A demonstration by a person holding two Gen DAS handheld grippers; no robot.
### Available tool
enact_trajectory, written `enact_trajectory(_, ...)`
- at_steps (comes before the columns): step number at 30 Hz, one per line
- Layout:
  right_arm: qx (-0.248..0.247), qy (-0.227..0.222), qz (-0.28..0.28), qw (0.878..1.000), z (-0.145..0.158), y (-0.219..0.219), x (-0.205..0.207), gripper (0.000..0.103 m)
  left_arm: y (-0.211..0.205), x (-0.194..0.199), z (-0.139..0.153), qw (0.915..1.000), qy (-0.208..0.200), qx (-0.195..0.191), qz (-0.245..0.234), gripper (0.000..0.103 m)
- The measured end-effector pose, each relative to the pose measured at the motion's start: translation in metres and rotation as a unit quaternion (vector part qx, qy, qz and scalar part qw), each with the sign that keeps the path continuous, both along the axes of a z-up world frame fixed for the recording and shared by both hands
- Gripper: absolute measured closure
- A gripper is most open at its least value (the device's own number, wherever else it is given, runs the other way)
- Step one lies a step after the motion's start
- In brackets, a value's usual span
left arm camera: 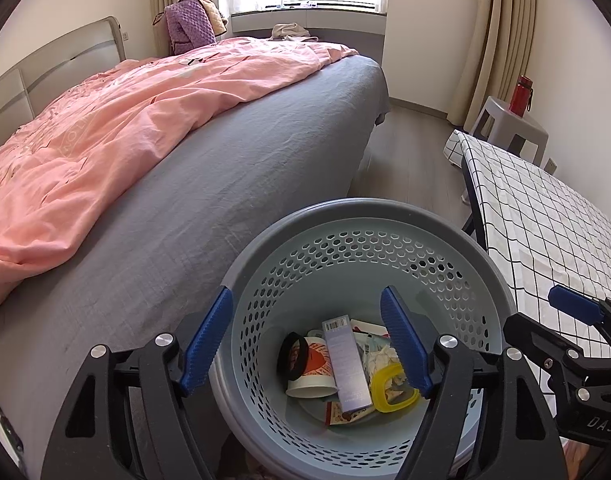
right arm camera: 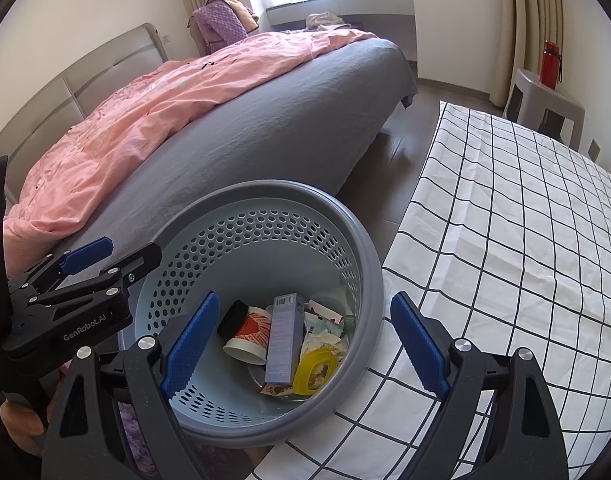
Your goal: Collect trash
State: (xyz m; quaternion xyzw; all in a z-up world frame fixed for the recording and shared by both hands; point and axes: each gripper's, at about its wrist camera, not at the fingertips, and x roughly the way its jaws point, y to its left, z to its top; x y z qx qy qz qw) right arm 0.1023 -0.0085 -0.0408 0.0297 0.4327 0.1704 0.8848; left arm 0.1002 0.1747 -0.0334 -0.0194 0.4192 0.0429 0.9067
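Observation:
A grey-rimmed, pale blue perforated basket [left arm camera: 365, 205] [right arm camera: 273, 189] stands between the bed and a table. Inside lie a lilac box [left arm camera: 345, 364] [right arm camera: 283, 340], a paper cup [left arm camera: 309, 384] [right arm camera: 247, 342], a black ring [left arm camera: 280, 360], a yellow plastic piece [left arm camera: 376, 386] [right arm camera: 317, 368] and crumpled paper [left arm camera: 381, 360] [right arm camera: 323, 340]. My left gripper [left arm camera: 307, 296] hangs open over the basket's mouth with nothing between its fingers. My right gripper [right arm camera: 305, 298] is open above the basket's right side, also holding nothing. One blue pad [right arm camera: 87, 257] of the left gripper shows in the right wrist view.
The bed's grey sheet [left arm camera: 225, 200] and pink duvet [left arm camera: 125, 112] press against the basket's left side. A table with a white checked cloth [right arm camera: 505, 240] borders its right. A grey stool [right arm camera: 545, 96] carries a red bottle [right arm camera: 549, 64] by the curtain. A person's hand [right arm camera: 21, 420] holds the left gripper.

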Motion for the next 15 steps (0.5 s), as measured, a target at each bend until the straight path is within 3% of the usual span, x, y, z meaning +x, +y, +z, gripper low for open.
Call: enact_trajectory(15,-0.002,-0.001,-0.004,1.000,-0.0019,-0.0019,0.0017,0.015,0.0005,0.0013,-0.0020,0.9999,0.006,0.003,0.008,0.024)
